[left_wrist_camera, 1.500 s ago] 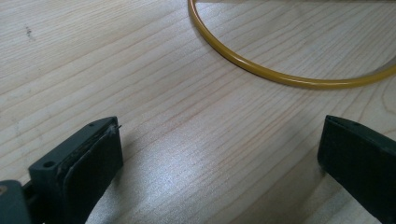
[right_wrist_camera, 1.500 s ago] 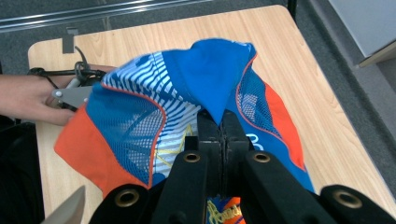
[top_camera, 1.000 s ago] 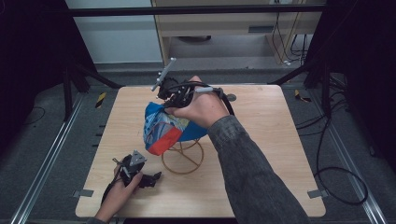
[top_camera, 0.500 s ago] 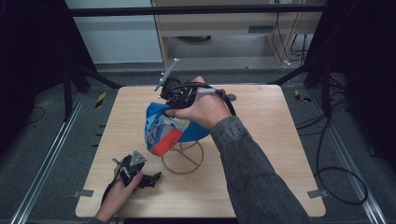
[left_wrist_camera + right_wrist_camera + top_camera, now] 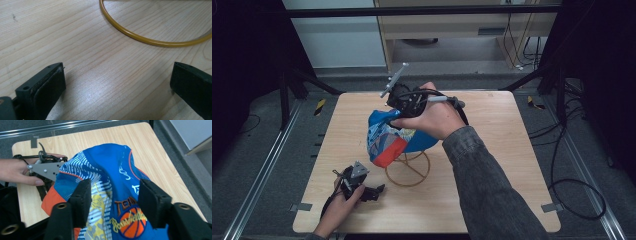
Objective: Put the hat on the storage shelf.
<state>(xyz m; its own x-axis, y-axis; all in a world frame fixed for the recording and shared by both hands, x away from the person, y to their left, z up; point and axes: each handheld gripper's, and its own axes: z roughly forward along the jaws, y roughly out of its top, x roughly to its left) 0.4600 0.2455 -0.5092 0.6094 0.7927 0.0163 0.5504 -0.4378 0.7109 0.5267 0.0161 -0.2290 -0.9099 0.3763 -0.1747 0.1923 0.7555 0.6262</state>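
Draping job: a blue cap (image 5: 394,137) with a basketball print sits over the top of a yellow wire stand (image 5: 408,169), near the middle of the desk (image 5: 502,150); the stand carries it so the crown keeps its shape.
Right gripper: right gripper (image 5: 113,195) hovers at the cap's far side, and its jaws have just been opening. They stand spread now, with cloth showing in the gap but neither pad pressing on it, which reads as a release once the cap rests on the stand.
Left gripper: left gripper (image 5: 371,191) lies low on the desk near the front-left edge, jaws wide apart over bare wood, holding nothing; parked there, it stays out of the way.
Stand base: the yellow ring (image 5: 150,41) lies flat on the desk just ahead of those jaws, so the left hand is close enough to steady it if the cap tips.
Risk: the cap hangs lower on its left, so it could slide.
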